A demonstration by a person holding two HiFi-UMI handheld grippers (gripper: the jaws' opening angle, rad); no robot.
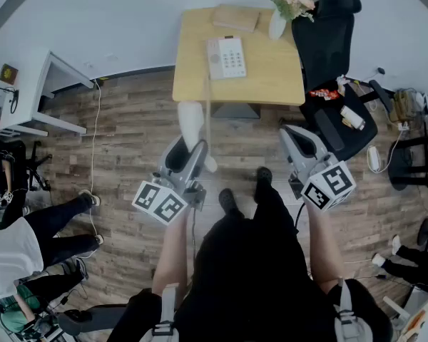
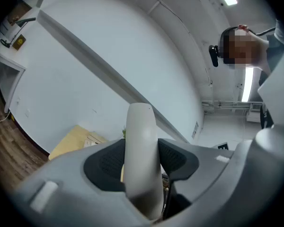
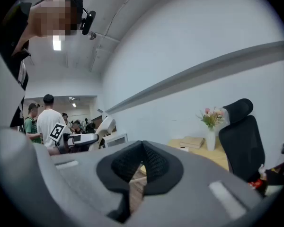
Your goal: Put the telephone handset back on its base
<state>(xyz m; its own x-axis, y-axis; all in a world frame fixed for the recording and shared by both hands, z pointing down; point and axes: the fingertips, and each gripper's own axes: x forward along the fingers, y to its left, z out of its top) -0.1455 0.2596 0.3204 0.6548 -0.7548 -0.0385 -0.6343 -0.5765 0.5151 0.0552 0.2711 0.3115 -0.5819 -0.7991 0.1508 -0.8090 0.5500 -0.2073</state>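
The white handset [image 1: 191,125] stands upright between the pads of my left gripper [image 1: 188,150], which is shut on it well short of the table. In the left gripper view the handset [image 2: 141,145] fills the gap between the dark pads. A thin cord [image 1: 207,109] runs from it up to the white telephone base [image 1: 226,57], which sits on the wooden table [image 1: 271,77]. My right gripper [image 1: 294,137] hovers level to the right, jaws shut with nothing between them. In the right gripper view its pads [image 3: 154,163] meet tip to tip.
On the table lie a flat tan book [image 1: 235,18] and a white vase of flowers [image 1: 277,24]. A black office chair [image 1: 335,27] with small items on its seat stands right of the table. A white desk [image 1: 28,91] and seated people are on the left. A cable [image 1: 94,141] crosses the floor.
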